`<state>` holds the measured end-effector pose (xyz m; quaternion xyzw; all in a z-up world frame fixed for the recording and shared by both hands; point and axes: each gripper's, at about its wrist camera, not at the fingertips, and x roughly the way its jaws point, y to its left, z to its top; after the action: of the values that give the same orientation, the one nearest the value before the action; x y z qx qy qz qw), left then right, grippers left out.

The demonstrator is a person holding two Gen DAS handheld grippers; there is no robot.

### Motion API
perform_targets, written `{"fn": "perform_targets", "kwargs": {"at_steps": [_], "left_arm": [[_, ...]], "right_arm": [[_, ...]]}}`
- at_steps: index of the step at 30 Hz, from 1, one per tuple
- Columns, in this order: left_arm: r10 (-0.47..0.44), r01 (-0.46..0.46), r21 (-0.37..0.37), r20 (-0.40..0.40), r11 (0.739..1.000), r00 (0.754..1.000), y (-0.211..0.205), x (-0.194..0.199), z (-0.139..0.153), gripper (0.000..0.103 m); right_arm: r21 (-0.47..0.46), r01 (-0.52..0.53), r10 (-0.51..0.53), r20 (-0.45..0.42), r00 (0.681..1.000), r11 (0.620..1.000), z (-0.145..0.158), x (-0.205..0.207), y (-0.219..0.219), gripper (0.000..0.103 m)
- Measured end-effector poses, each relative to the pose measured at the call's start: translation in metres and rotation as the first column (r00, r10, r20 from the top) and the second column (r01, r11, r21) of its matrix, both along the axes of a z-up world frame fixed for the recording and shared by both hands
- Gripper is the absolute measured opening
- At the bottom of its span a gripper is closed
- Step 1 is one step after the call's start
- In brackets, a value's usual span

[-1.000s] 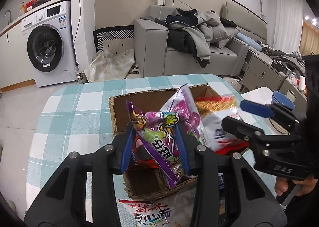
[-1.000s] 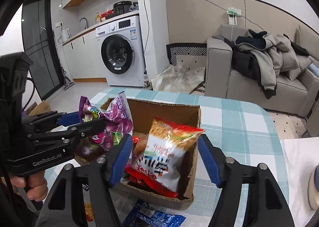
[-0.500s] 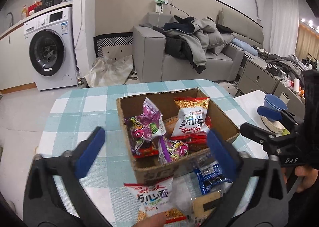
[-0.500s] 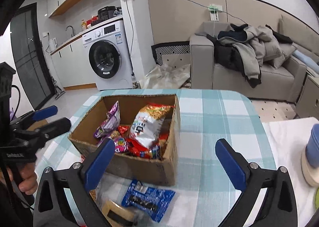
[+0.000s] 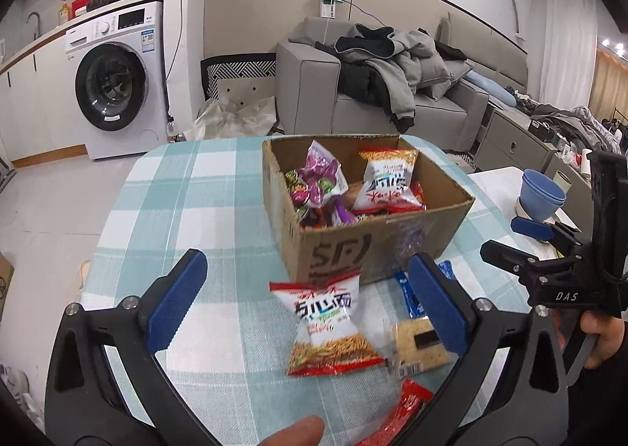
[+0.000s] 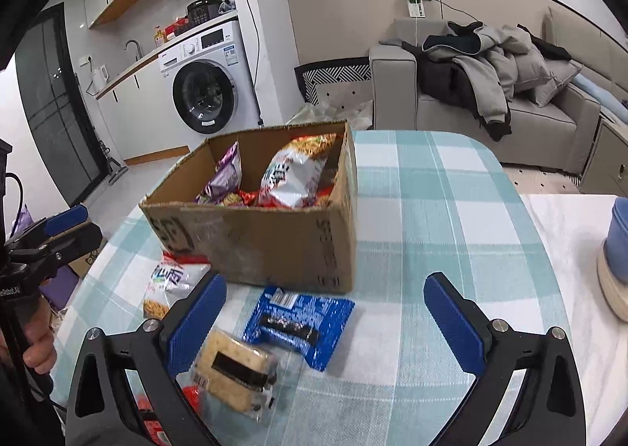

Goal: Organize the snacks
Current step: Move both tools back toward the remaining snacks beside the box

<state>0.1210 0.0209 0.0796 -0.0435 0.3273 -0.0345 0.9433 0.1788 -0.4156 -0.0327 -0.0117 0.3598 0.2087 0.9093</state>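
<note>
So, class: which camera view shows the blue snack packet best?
The right wrist view: the blue snack packet lies whole and unobstructed before the cardboard box. In the left wrist view, a tong finger hides most of it.

We see an open brown cardboard box (image 5: 376, 250) standing on the table, printed with dark lettering on its near wall. Inside it a purple foil snack bag (image 5: 320, 181) leans toward the left wall, and a white-and-red noodle snack bag (image 5: 386, 183) stands tilted beside it on the right, over a bed of red wrappers. Just in front of the box lies a second white-and-red noodle packet (image 5: 327, 328), flat with its lettering up. Right of it lie a clear-wrapped pale cracker sandwich pack (image 6: 235, 369) and a blue foil cookie packet (image 6: 298, 322), their edges touching. A red wrapper (image 5: 404, 412) lies nearest us.
</note>
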Motion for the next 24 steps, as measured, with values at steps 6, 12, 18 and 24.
{"fn": "perform_targets", "kwargs": {"at_steps": [6, 12, 18, 24], "left_arm": [[0.003, -0.003, 0.014, -0.028, 1.0, 1.0, 0.003, -0.016, -0.018, 0.102], [0.001, 0.0, 0.021, -0.058, 1.0, 0.998, 0.001, -0.021, -0.034, 0.102], [-0.001, 0.004, 0.031, -0.096, 1.0, 0.995, 0.0, -0.017, -0.049, 0.102], [0.003, 0.0, 0.033, -0.115, 0.999, 0.993, 0.003, -0.014, -0.057, 0.102]], "right_arm": [[0.001, 0.006, -0.006, -0.016, 1.0, 1.0, -0.011, -0.009, -0.001, 0.103], [-0.005, -0.004, 0.004, -0.05, 0.999, 1.0, -0.022, -0.017, 0.001, 0.103], [-0.013, -0.038, 0.037, -0.085, 0.996, 0.999, -0.037, -0.021, 0.015, 0.103], [-0.023, -0.079, 0.076, -0.114, 0.991, 0.997, -0.049, -0.025, 0.033, 0.103]]}}
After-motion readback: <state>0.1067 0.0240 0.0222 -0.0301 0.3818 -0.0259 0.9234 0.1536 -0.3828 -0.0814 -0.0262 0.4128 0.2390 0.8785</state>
